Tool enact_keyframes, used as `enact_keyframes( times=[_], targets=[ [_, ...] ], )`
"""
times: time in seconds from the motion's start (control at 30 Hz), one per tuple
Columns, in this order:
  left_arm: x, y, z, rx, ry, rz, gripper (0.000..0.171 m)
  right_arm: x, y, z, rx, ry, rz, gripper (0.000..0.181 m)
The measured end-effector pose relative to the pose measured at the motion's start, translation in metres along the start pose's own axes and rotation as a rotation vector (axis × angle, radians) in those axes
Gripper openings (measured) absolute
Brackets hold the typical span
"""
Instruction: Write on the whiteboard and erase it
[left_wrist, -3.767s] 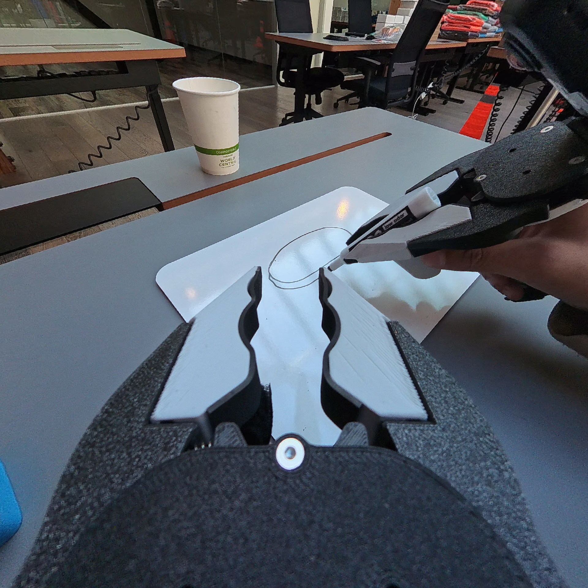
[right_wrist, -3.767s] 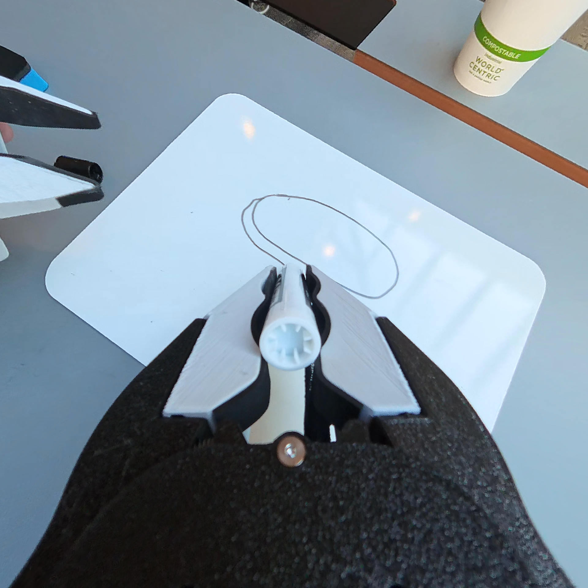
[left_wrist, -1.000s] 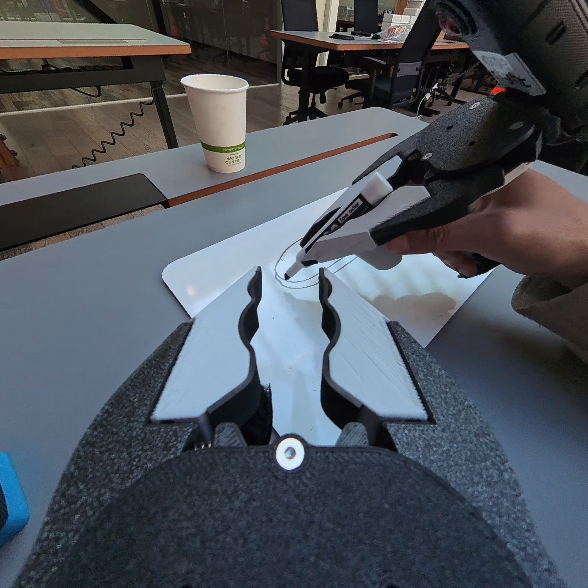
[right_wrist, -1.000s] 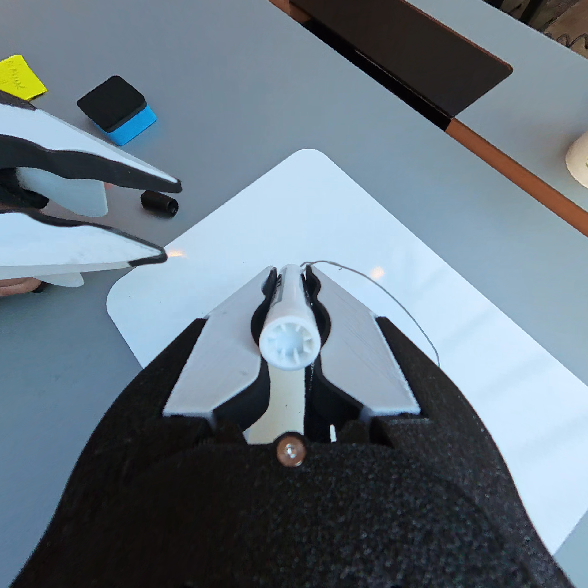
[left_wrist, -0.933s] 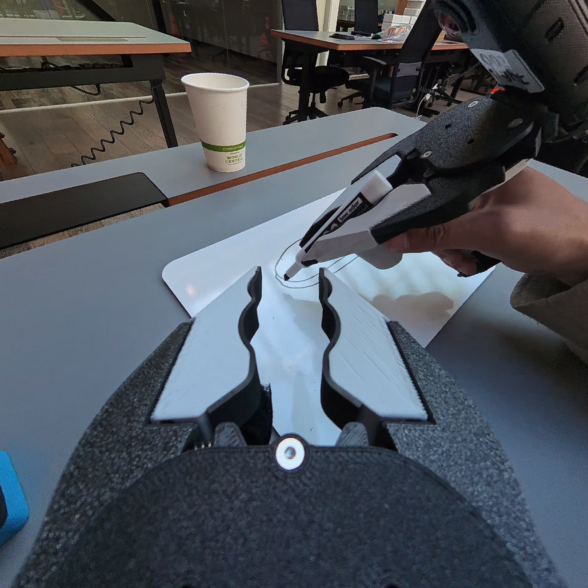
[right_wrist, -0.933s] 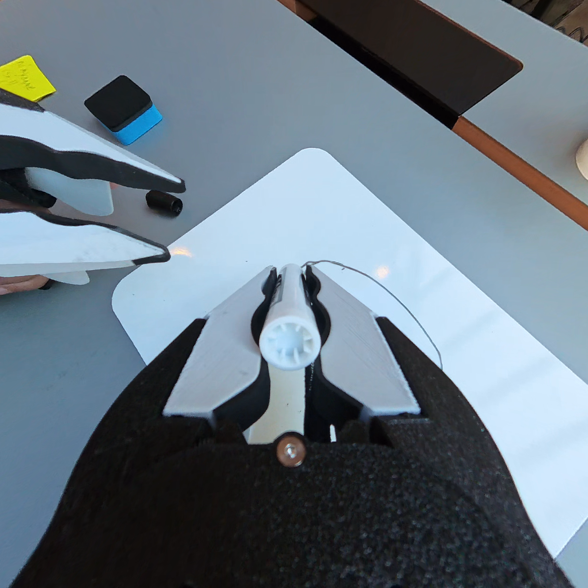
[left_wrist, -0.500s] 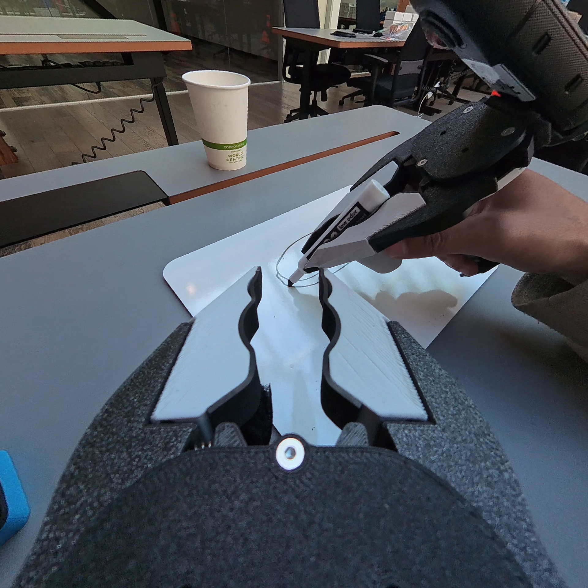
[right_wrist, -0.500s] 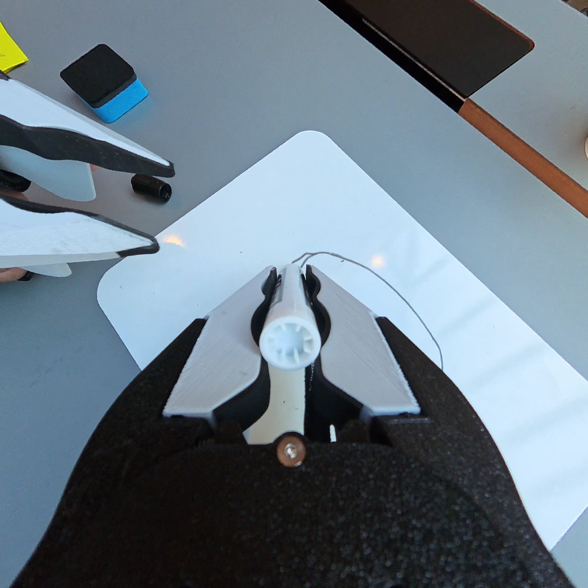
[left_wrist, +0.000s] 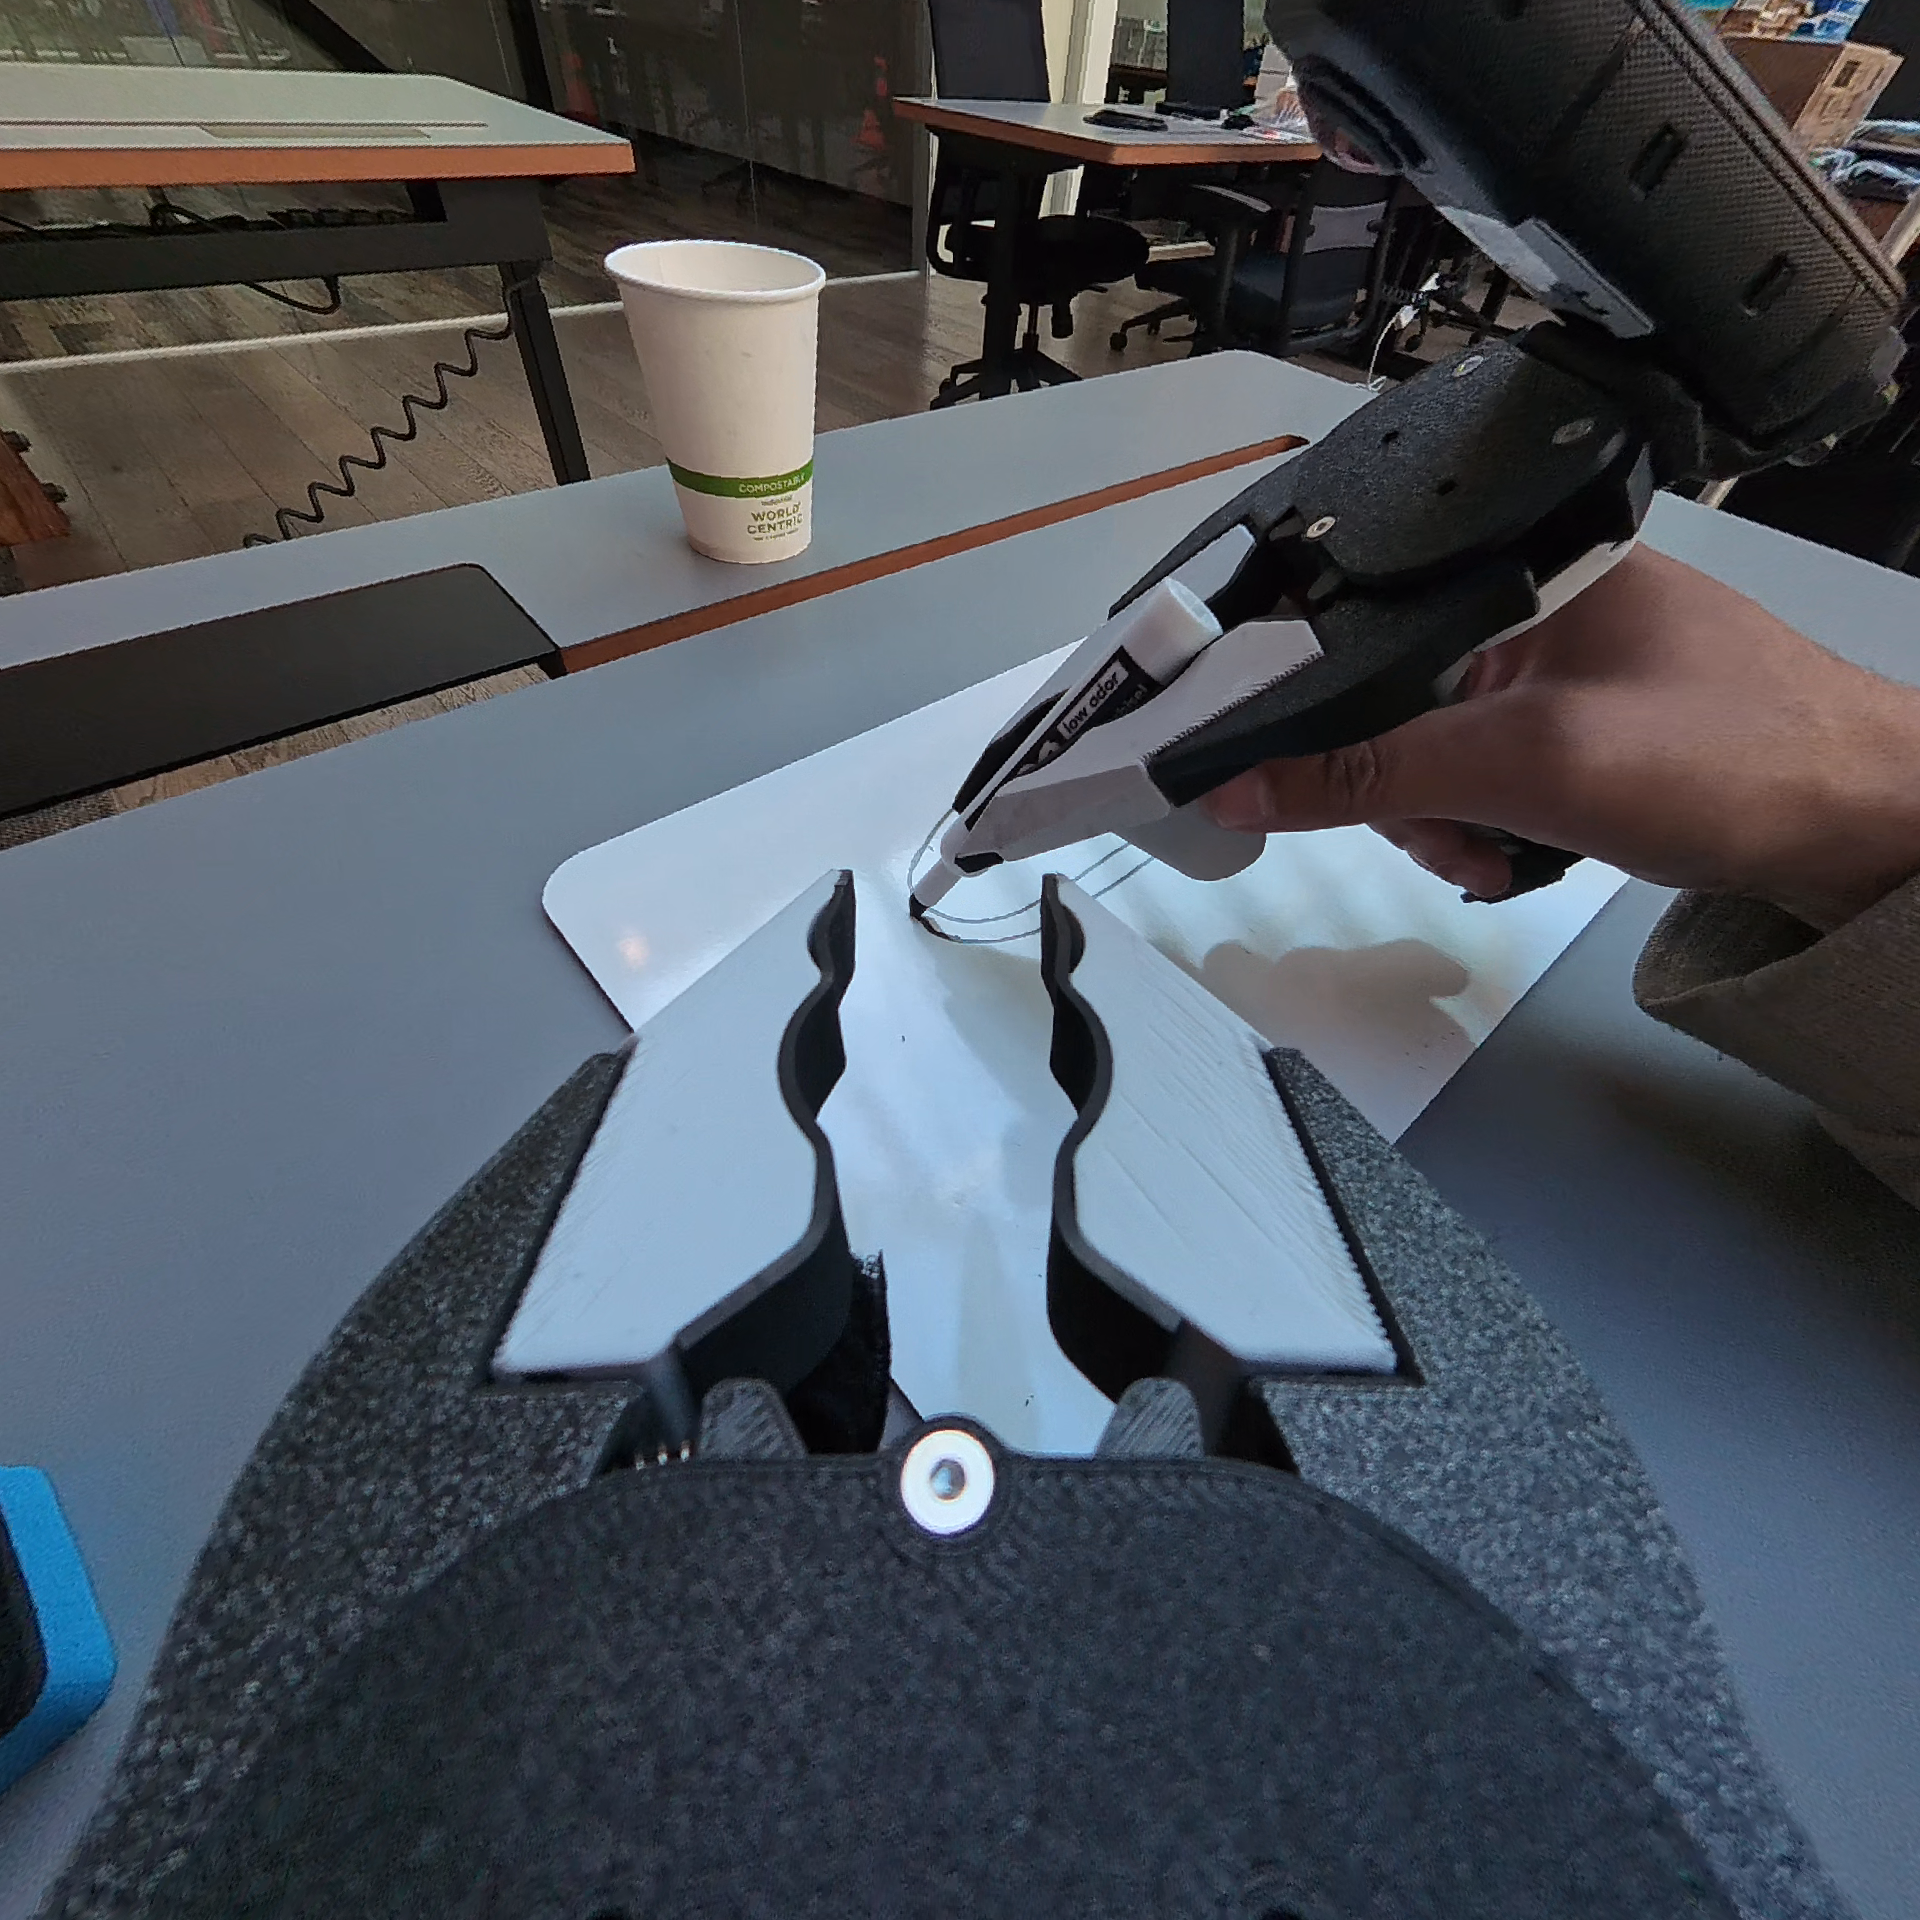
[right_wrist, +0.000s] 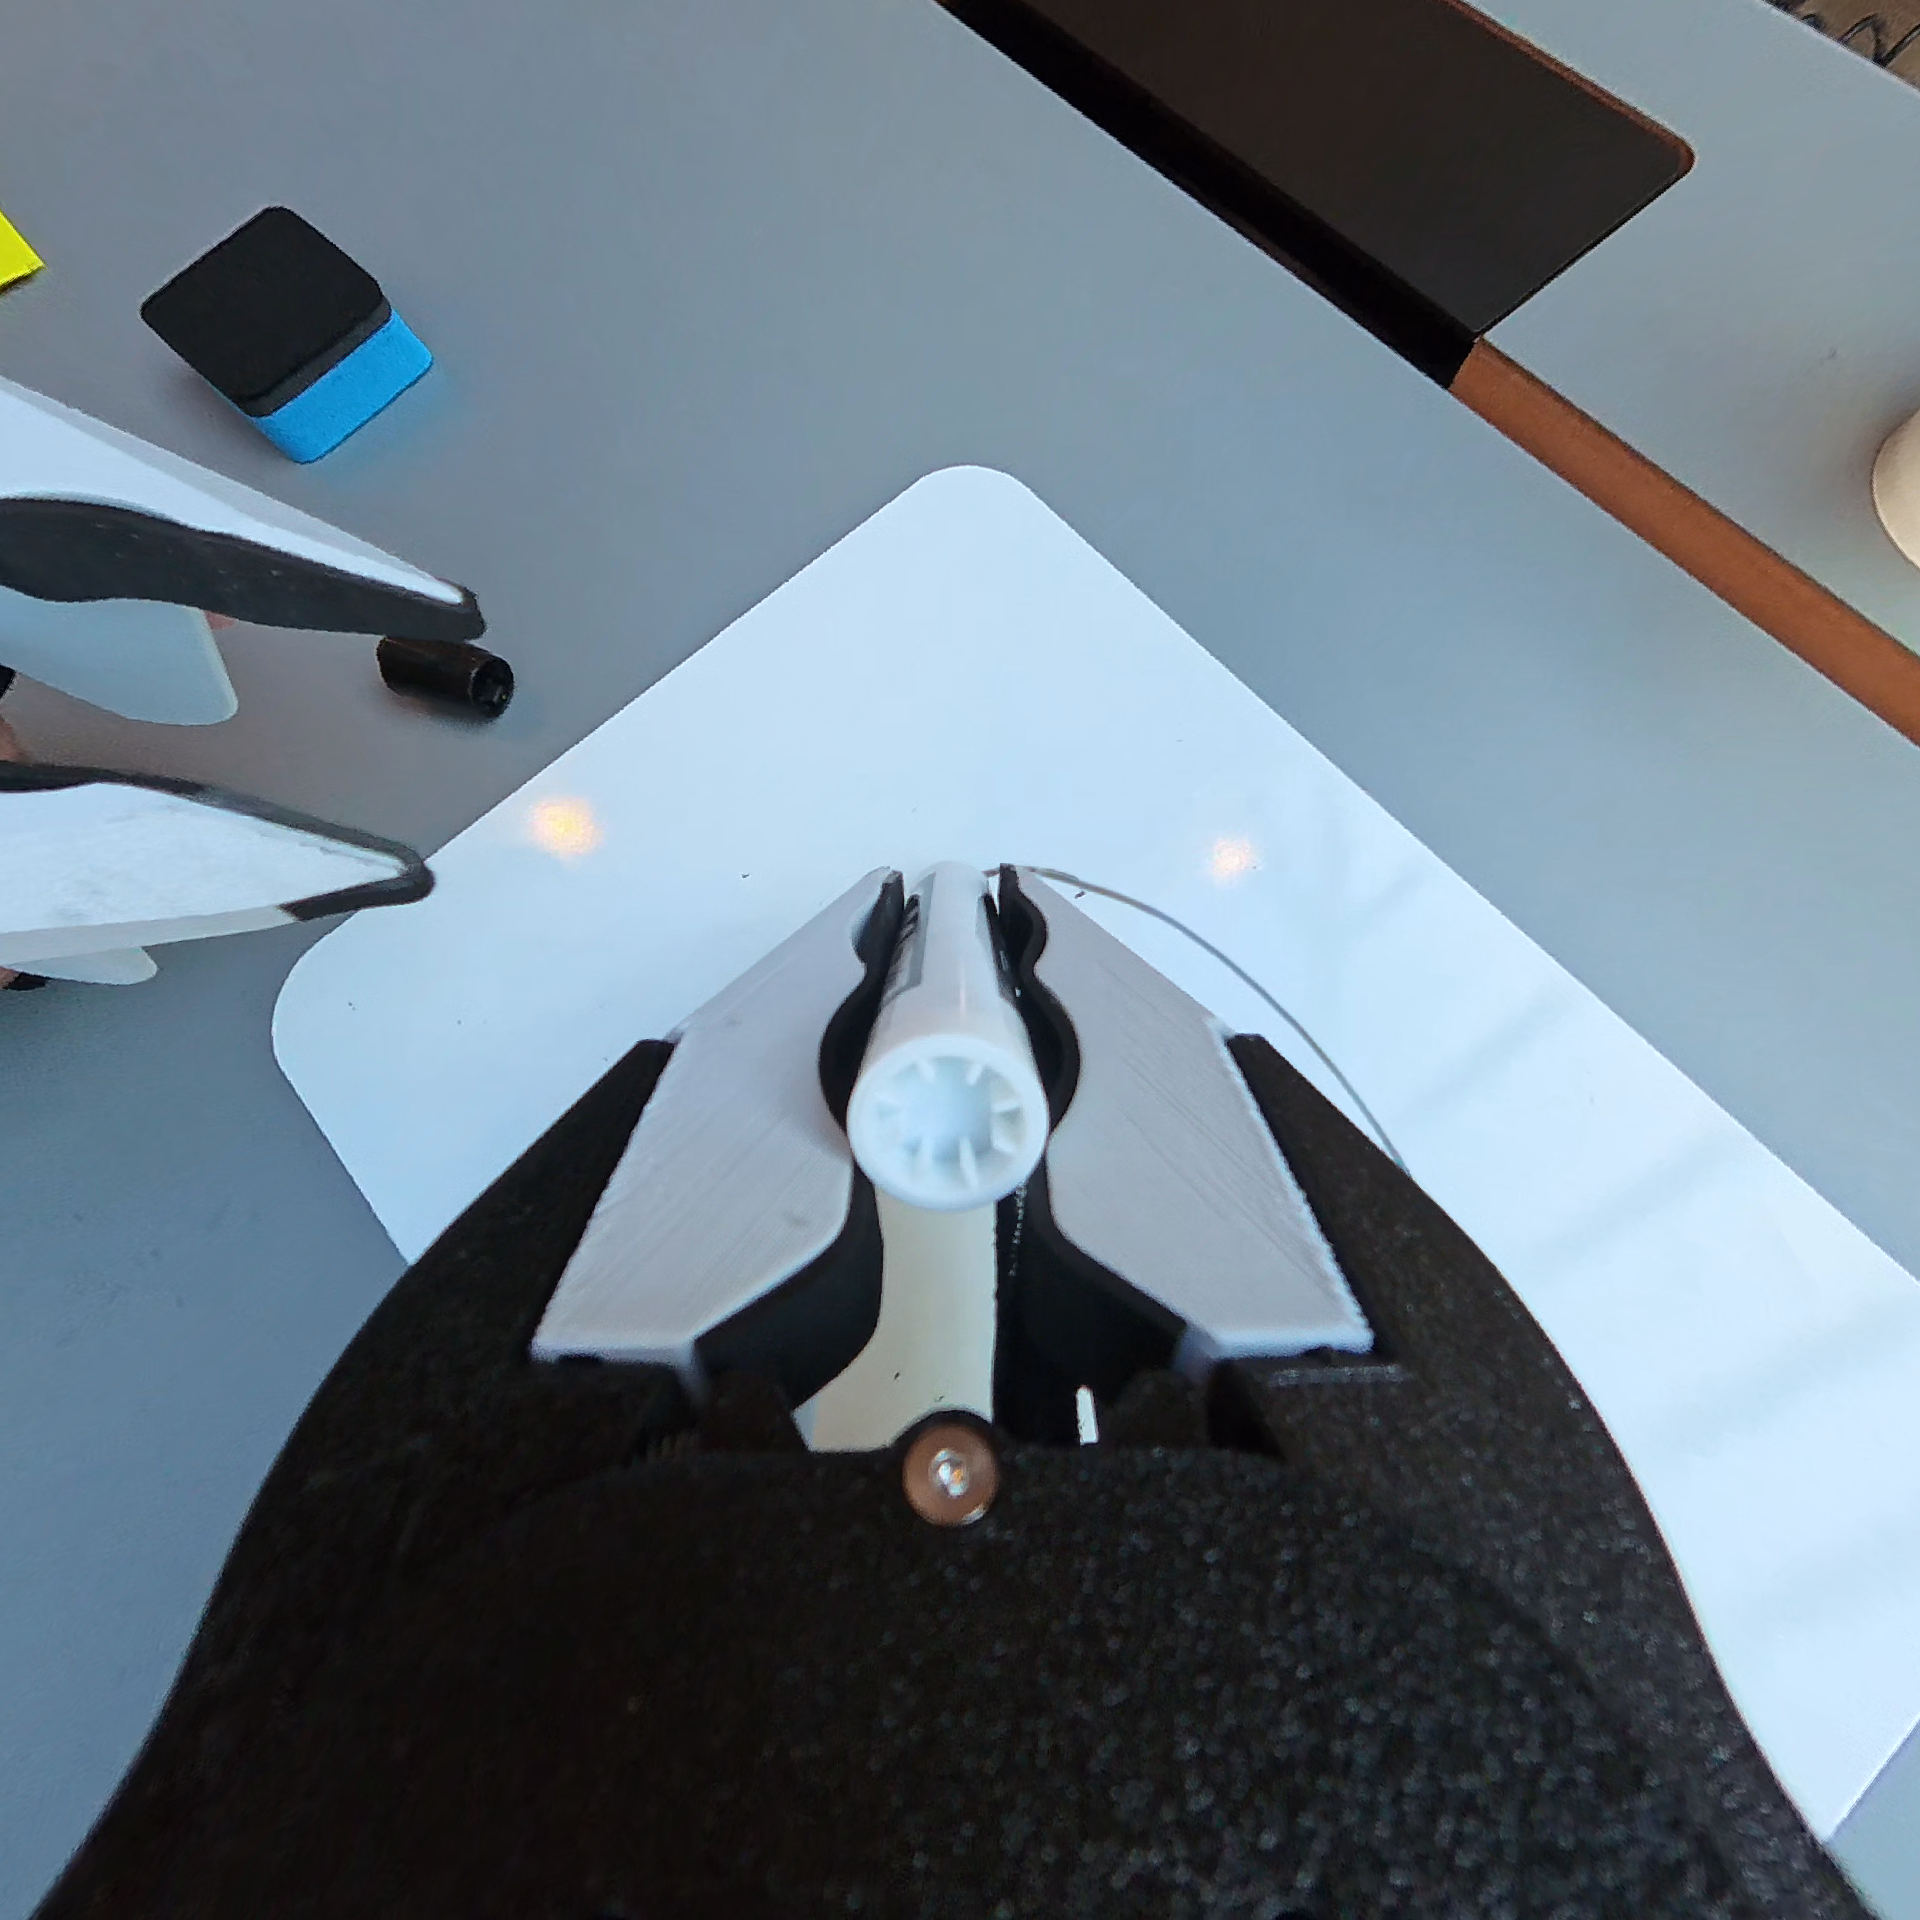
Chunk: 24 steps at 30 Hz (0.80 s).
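Observation:
A white board (left_wrist: 727, 862) lies flat on the grey table, with a thin black oval line (left_wrist: 987, 930) drawn on it. My right gripper (right_wrist: 940, 883) is shut on a white marker (right_wrist: 940, 1049), also seen in the left wrist view (left_wrist: 1091, 727). The marker's tip (left_wrist: 923, 904) touches the board at the oval's left end. My left gripper (left_wrist: 945, 883) is open and empty, low over the board's near edge, pointing at the oval; it shows in the right wrist view (right_wrist: 426, 758) at the left.
A white paper cup (left_wrist: 727, 405) stands behind the board past a brown strip (left_wrist: 935, 551). A black and blue eraser block (right_wrist: 291, 332) and a black marker cap (right_wrist: 447, 675) lie left of the board. A black pad (left_wrist: 260, 665) lies at the back left.
My right gripper has carried the marker tip leftward and nearer along the oval line, down to the oval's left end. My left gripper has stayed open and almost still.

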<state>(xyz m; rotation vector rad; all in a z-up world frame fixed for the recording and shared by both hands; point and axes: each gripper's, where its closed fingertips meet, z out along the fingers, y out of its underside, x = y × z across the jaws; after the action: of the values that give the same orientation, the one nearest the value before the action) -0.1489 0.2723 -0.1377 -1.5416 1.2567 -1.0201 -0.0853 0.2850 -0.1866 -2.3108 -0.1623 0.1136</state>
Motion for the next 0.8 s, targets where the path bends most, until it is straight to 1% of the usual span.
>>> enact_keyframes(
  times=[0.67,0.73,0.8],
  targets=[
    [-0.001,0.0,0.002,-0.003,-0.003,-0.002,0.036,0.025,0.0,-0.002,0.009,0.039,0.035,0.018],
    [-0.001,0.001,0.002,-0.004,-0.001,-0.004,0.036,0.026,-0.008,-0.011,0.058,0.039,0.037,0.018],
    [-0.002,0.001,0.003,-0.008,-0.003,-0.004,0.036,0.03,-0.016,-0.032,0.12,0.042,0.071,0.019]
  ],
)
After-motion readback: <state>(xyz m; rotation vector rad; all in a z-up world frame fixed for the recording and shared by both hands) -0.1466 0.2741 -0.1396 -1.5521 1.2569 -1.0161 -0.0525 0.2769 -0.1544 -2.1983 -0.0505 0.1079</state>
